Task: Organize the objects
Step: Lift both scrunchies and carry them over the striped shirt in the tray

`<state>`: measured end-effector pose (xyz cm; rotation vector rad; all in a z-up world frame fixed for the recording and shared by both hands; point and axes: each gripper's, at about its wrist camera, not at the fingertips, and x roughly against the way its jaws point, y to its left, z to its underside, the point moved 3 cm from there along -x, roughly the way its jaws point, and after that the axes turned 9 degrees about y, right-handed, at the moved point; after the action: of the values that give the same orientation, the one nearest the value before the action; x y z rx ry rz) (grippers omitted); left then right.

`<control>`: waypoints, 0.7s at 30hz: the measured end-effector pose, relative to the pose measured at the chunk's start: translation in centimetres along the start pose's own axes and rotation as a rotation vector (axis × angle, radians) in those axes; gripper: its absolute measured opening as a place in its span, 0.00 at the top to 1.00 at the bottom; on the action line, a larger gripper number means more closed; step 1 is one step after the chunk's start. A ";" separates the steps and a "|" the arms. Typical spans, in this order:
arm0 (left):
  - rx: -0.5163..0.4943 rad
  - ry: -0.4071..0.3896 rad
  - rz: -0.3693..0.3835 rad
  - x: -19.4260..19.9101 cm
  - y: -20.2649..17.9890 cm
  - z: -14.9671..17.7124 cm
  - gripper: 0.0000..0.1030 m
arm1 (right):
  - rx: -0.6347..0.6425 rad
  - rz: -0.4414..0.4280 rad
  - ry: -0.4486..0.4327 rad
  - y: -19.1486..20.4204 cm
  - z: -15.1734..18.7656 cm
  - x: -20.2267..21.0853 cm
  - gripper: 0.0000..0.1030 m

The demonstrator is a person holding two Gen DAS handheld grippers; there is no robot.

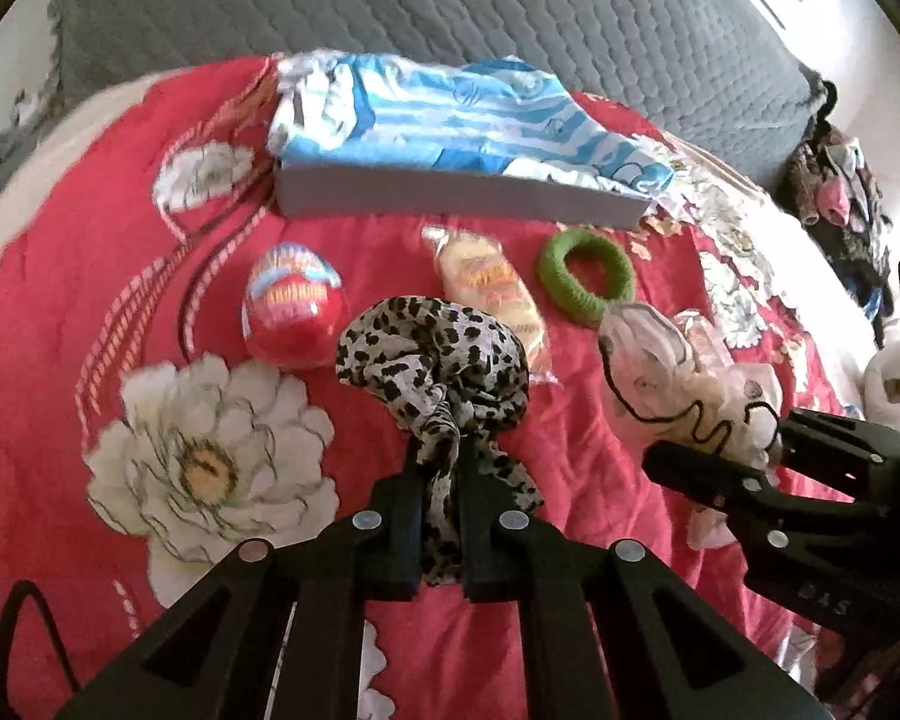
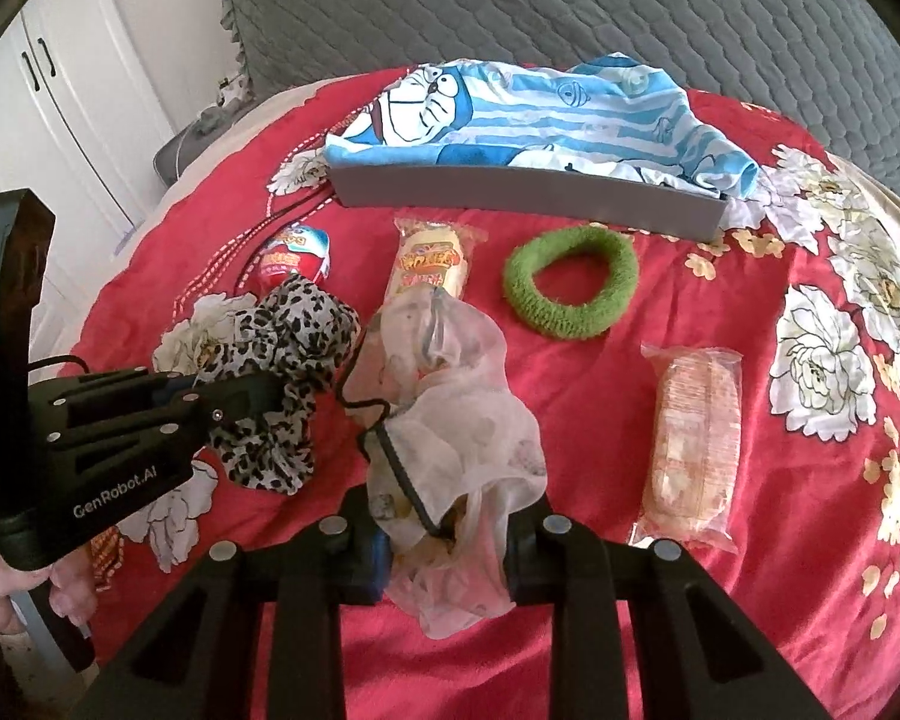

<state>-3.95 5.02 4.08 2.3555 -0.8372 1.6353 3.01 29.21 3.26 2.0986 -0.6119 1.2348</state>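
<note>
Black jaws of the left gripper (image 1: 439, 468) stand closed on a crumpled black-and-white leopard-print fabric scarf (image 1: 432, 354), whose tail hangs down between the jaws while its bunched bulk rises just ahead of them, over the red floral quilted bedspread (image 1: 60, 312). Beside it, the right gripper (image 2: 444, 531) is clamped on a sheer pale-pink fabric scarf with a dark wavy edge (image 2: 450, 408); the cloth is pinched between the jaws and billows forward from them. The two scarves hang just beside each other, nearly touching.

Beyond the scarves, on the bedspread, lie a red plastic egg-shaped toy with a printed label (image 1: 294, 315), a clear-wrapped yellow snack cake (image 2: 432, 261) and a fuzzy green fabric ring (image 2: 570, 282). A second clear-wrapped pale snack pack (image 2: 693, 450) lies near the right gripper, to its right. Farther back sits a low grey rectangular box (image 2: 528, 195) with a blue-and-white striped cartoon-print cloth (image 2: 510, 114) draped in it. A hand (image 2: 6, 588) grips the left gripper's handle.
</note>
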 end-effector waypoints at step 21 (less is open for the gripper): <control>-0.018 -0.020 -0.076 5.8 -2.8 -6.7 0.92 | -0.062 0.005 -0.060 -1.4 -5.4 6.6 0.73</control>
<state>-6.48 8.08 12.46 2.3649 -0.7537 1.5705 3.66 33.48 10.70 2.0898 -0.6734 1.1449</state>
